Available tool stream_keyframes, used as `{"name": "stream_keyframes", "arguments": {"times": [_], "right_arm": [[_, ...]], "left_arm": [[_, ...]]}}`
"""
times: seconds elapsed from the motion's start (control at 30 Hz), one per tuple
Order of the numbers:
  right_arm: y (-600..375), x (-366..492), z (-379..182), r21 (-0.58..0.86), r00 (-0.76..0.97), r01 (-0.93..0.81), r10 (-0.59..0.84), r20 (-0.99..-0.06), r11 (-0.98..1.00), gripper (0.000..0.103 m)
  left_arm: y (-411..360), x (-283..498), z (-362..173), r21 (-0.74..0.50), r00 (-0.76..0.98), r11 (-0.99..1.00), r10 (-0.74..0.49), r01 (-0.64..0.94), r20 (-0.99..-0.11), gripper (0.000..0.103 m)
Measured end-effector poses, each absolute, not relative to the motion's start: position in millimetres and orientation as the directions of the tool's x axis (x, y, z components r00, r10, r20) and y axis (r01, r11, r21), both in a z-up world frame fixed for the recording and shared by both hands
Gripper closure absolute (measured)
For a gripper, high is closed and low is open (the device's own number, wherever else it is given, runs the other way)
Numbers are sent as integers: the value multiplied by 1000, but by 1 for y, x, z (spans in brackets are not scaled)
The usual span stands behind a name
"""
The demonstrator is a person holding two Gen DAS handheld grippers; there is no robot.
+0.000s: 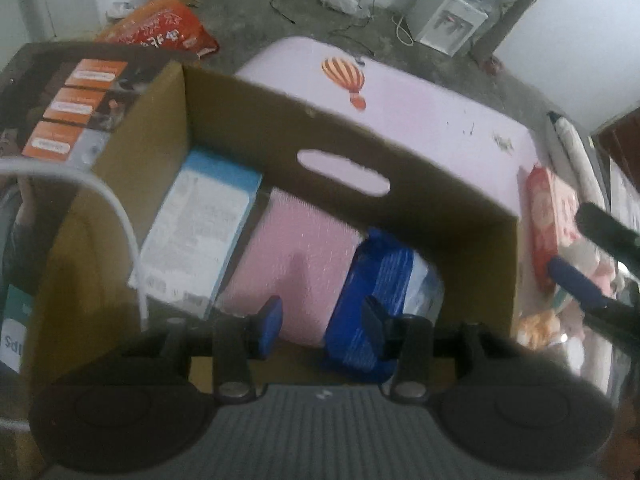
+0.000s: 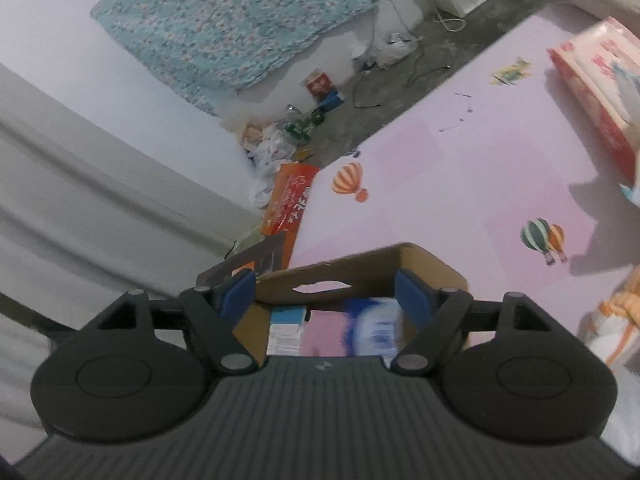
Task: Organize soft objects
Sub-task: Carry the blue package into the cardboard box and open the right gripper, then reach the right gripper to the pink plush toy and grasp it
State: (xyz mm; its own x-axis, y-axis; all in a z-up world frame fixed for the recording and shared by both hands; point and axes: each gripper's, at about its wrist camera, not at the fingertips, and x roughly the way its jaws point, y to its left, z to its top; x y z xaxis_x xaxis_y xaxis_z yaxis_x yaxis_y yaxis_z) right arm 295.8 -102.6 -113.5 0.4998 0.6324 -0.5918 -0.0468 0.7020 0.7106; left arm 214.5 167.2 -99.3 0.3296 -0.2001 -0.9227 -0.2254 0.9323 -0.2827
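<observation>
A brown cardboard box stands on the pink mat. Inside lie a white and light-blue pack and a dark blue pack. My left gripper is open and empty above the box's near side. My right gripper is open and empty, higher up, looking down at the same box with the blue pack blurred inside. A red and pink tissue pack lies right of the box, also in the right wrist view. The right gripper's finger shows over it.
An orange and white soft toy lies on the mat at the right. A red bag and a printed box flap sit left of the box. A water dispenser, cables and litter are on the concrete floor behind.
</observation>
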Motion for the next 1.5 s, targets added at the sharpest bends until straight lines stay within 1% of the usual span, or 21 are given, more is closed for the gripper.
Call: {"name": "stream_keyframes", "arguments": {"times": [0.17, 0.23, 0.3, 0.37, 0.43, 0.57, 0.7, 0.8, 0.87, 0.9, 1.0, 1.03, 1.17, 1.3, 1.43, 1.5], "right_arm": [[-132, 282, -128, 738, 525, 13, 624, -579, 674, 26], [-143, 274, -132, 754, 536, 37, 624, -569, 656, 26], [-158, 262, -135, 770, 543, 58, 627, -558, 636, 26], [-169, 252, -139, 788, 546, 79, 635, -547, 611, 25], [-180, 241, -144, 805, 552, 95, 642, -532, 585, 20], [-205, 223, -149, 819, 560, 123, 642, -524, 561, 19], [-244, 208, -148, 814, 581, 141, 619, -529, 564, 18], [-282, 197, -144, 809, 619, 164, 580, -530, 564, 15], [-310, 193, -141, 800, 642, 181, 548, -537, 572, 8], [-324, 193, -139, 790, 653, 188, 526, -544, 583, 6], [-363, 202, -136, 757, 674, 194, 476, -565, 624, 4], [-374, 208, -134, 742, 672, 191, 465, -576, 643, 1], [-413, 242, -133, 690, 643, 169, 452, -618, 703, 1], [-443, 271, -156, 712, 600, 275, 464, -652, 646, 1], [-454, 289, -181, 719, 584, 351, 460, -669, 599, 1], [-456, 298, -196, 718, 564, 385, 468, -681, 580, 2]], "left_arm": [[158, 210, -98, -278, 328, 940, -203, -199, -922, 59], [150, 208, -94, -259, 339, 950, -189, -176, -922, 56], [142, 205, -86, -241, 362, 959, -175, -146, -916, 51], [130, 198, -77, -219, 386, 969, -160, -114, -909, 49], [116, 193, -66, -189, 401, 979, -142, -81, -905, 45], [83, 180, -42, -148, 431, 989, -123, -25, -894, 33], [43, 174, -22, -132, 466, 991, -133, 35, -875, 23], [3, 175, -11, -112, 491, 987, -155, 115, -857, 17], [-26, 177, -8, -91, 504, 981, -167, 172, -847, 14], [-43, 180, -8, -82, 504, 976, -175, 200, -846, 14], [-89, 188, -11, -87, 500, 960, -214, 266, -839, 14], [-103, 190, -13, -87, 502, 957, -222, 277, -836, 14], [-155, 205, -29, -62, 513, 939, -239, 338, -824, 14], [-202, 222, -49, 13, 522, 905, -234, 425, -820, 14], [-236, 242, -69, 53, 497, 861, -241, 506, -834, 17], [-249, 254, -81, 59, 467, 841, -239, 538, -851, 24]]}}
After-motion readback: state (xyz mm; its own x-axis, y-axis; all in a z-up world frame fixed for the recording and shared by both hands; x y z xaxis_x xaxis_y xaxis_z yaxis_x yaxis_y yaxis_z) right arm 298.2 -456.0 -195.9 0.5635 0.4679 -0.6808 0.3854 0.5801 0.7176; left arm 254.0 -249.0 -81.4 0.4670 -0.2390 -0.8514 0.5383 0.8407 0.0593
